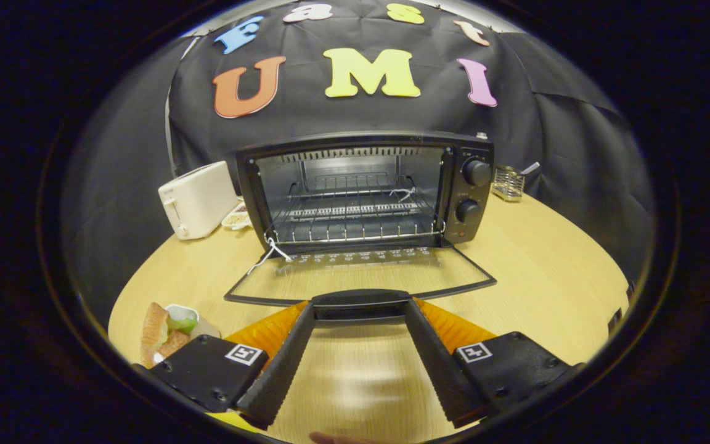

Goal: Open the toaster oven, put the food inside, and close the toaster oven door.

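Now the toaster oven (pixel 364 188) is seen at frame centre, its door (pixel 360 276) folded flat. The gripper (pixel 360 306) is spread wide, fingertips flanking the door handle (pixel 361 302), nothing clamped. Food (pixel 164 333) waits lower left; the open door could be knocked during the swing across.

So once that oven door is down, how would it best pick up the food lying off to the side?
Probably by the bread slices, across their narrow width. They stand on edge beside a small white cup, so coming down from above suits them. The gripper is open, its jaws at the handle of the toaster oven's lowered door.
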### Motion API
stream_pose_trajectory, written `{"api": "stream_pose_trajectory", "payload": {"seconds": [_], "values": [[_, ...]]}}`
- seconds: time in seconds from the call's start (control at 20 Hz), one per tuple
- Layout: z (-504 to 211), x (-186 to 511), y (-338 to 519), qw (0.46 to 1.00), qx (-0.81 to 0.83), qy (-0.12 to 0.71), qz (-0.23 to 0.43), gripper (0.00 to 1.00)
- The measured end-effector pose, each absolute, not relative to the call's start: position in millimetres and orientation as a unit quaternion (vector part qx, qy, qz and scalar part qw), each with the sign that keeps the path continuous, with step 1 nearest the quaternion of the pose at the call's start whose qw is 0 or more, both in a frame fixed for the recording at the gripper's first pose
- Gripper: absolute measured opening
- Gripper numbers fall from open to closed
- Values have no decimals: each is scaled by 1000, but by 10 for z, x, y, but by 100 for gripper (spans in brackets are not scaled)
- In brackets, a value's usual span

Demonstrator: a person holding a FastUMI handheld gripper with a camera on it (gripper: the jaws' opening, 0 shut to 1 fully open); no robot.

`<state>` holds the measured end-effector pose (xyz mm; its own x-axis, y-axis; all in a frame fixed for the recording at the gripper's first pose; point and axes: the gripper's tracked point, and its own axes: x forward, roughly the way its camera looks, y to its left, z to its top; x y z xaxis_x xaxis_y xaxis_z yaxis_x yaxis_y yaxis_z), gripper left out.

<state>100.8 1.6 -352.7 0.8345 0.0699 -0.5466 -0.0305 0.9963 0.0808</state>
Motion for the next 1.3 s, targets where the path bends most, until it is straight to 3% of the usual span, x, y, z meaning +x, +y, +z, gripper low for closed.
{"api": "stream_pose_trajectory", "payload": {"seconds": [0.8, 1.3], "values": [[-3528, 795, 25, 950, 42, 307, 37, 99], [-2969, 280, 655, 929, 107, 318, 157, 98]]}}
